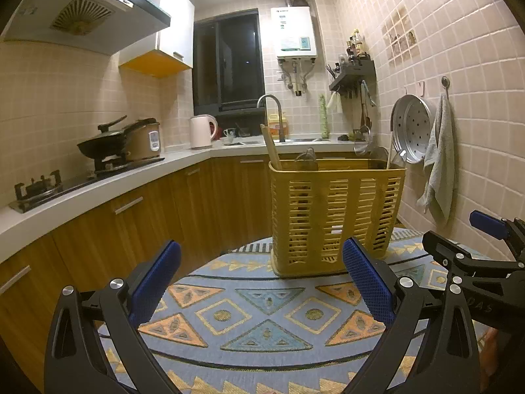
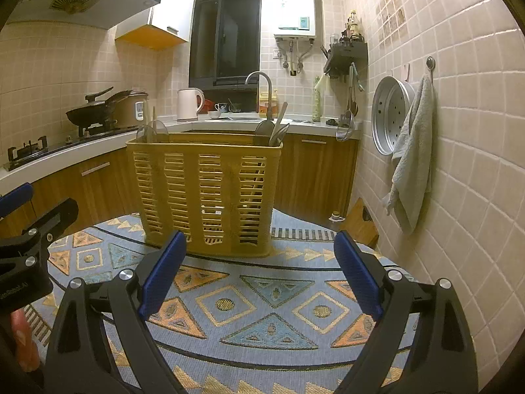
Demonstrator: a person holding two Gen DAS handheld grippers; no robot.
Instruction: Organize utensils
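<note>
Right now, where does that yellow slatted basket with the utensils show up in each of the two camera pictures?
Left wrist view: the yellow basket stands right of centre on the patterned cloth, beyond the open left tool.
Right wrist view: the basket stands left of centre, beyond the open right tool.
Shared landmark: the grey towel hanging on the tiled wall.

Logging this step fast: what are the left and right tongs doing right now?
Left tongs: open, holding nothing, short of the yellow utensil basket.
Right tongs: open, holding nothing, facing the same basket.
</note>
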